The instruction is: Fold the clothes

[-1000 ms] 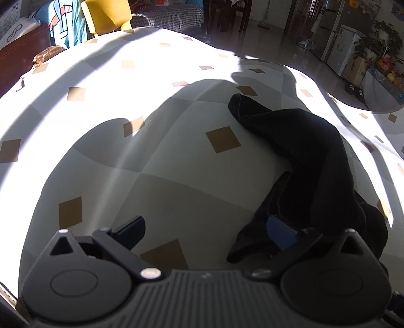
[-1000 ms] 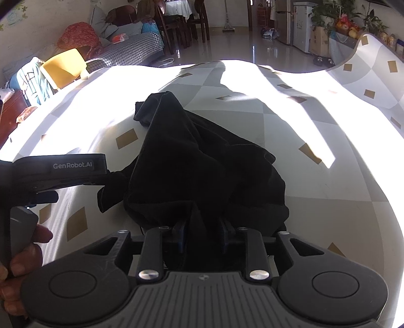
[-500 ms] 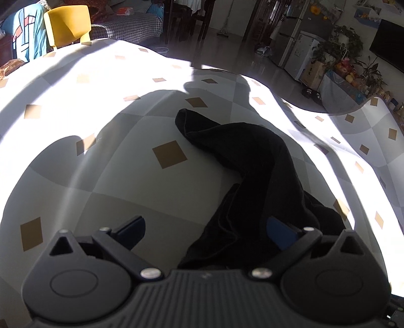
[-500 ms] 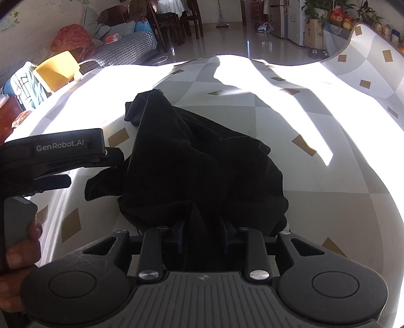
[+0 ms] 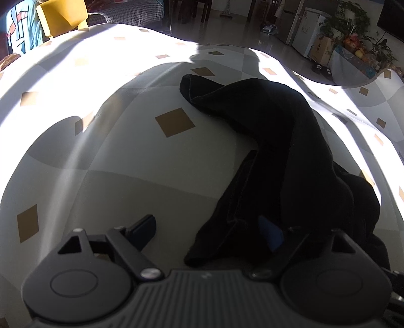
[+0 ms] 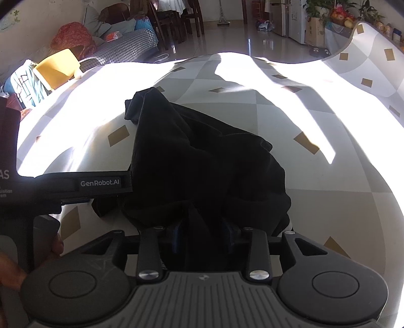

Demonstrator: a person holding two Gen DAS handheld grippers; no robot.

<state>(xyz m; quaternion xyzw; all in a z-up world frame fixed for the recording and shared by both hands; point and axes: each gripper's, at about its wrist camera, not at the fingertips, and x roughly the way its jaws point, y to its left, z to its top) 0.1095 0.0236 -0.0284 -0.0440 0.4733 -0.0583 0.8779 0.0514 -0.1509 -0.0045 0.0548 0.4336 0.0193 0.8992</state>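
A black garment [image 5: 277, 138] lies crumpled on the checked tablecloth [image 5: 126, 176], one long part reaching toward the far side. My left gripper [image 5: 207, 230] is low over its near corner. Its jaws are closing, with the hem between them beside the right blue pad; the left pad is still off the cloth. In the right wrist view the garment [image 6: 202, 156] bunches up into my right gripper [image 6: 202, 232]. Those jaws are opening a little, and cloth still fills the gap between the pads. The left gripper's labelled finger [image 6: 101, 183] reaches the garment's left edge, with a hand [image 6: 7, 272] on its handle.
Strong sun and shadow bands cross the tablecloth [image 6: 328, 189]. A yellow chair [image 5: 63, 15] stands past the far left edge, and a sofa with clothes [image 6: 121, 48] is behind it. Potted plants and fruit [image 5: 353, 43] stand at the far right.
My left gripper has sunk closer to the garment's near corner and its fingers have drawn inward. The right gripper has stayed put, its pads slightly wider apart around the cloth.
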